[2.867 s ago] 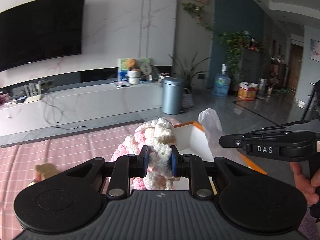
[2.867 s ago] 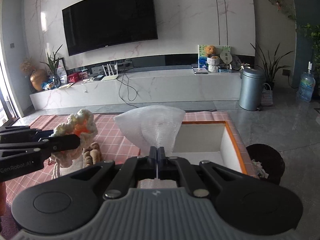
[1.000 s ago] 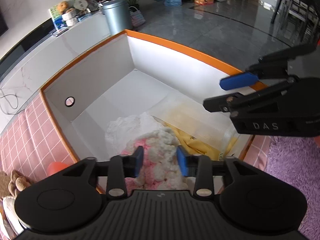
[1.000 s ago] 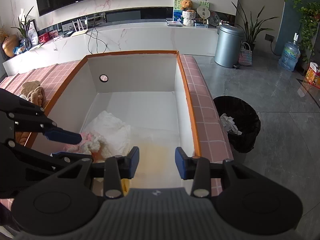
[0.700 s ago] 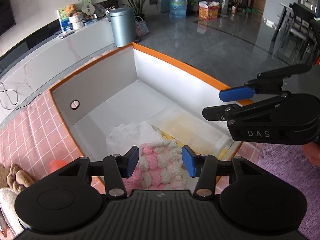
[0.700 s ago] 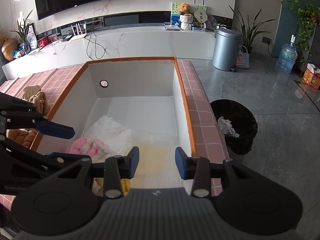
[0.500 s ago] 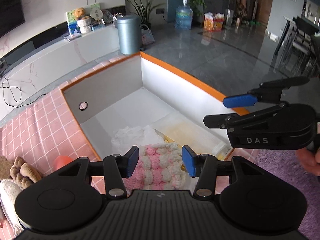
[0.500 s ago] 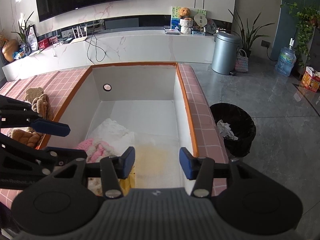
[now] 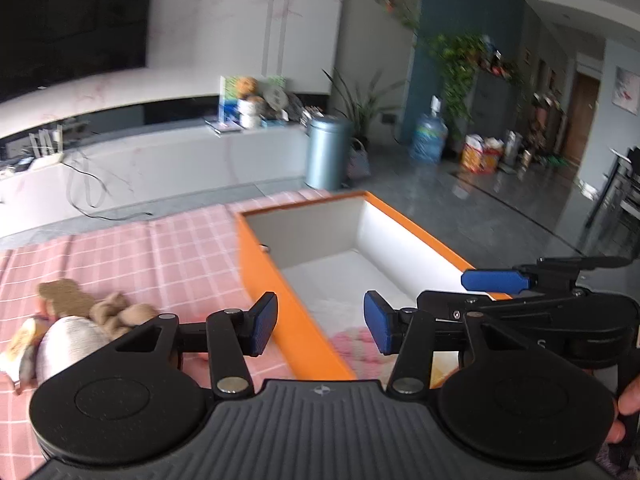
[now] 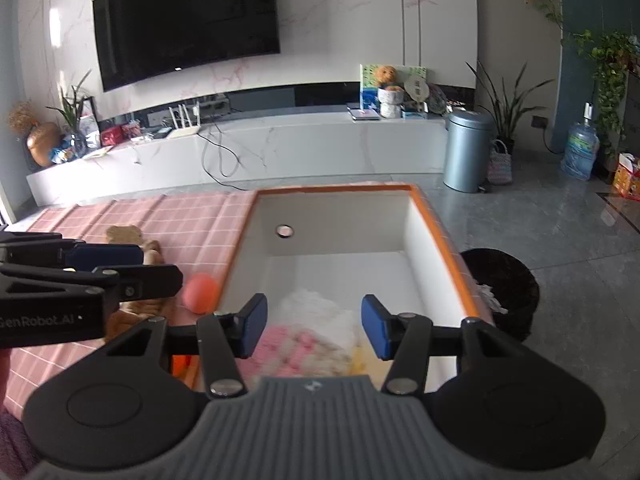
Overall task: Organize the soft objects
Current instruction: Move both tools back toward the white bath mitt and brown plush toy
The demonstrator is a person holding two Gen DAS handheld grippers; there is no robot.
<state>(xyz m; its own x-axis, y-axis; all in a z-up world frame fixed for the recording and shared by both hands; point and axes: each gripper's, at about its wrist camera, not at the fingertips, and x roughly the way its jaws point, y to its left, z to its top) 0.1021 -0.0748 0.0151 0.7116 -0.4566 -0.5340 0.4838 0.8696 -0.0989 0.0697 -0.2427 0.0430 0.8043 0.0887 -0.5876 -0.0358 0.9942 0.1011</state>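
My left gripper point(image 9: 320, 320) is open and holds nothing, hovering over the near left wall of the orange-rimmed white box point(image 9: 416, 236). My right gripper point(image 10: 314, 326) hangs above the box's near end with its jaws opening and nothing between them. Inside the box lie the pink and white knitted piece point(image 10: 296, 348), a white soft cloth point(image 10: 320, 308) and something yellow point(image 10: 360, 360). Left of the box, on the pink checked cloth point(image 9: 180, 248), lie brown plush toys point(image 9: 116, 312), a grey-white plush point(image 9: 68, 340) and an orange ball point(image 10: 200, 286).
A black waste bin point(image 10: 504, 280) stands on the floor just right of the box. A metal bin point(image 10: 466, 152) and a long white TV console point(image 10: 280, 152) are farther back. A hand point(image 9: 628, 400) grips the right tool. A purple rug point(image 10: 12, 440) lies nearby.
Both grippers have risen and drawn back from the box, tilting up toward the room. The left one swung left over the box wall. The right jaws widened. The knitted piece stays in the box.
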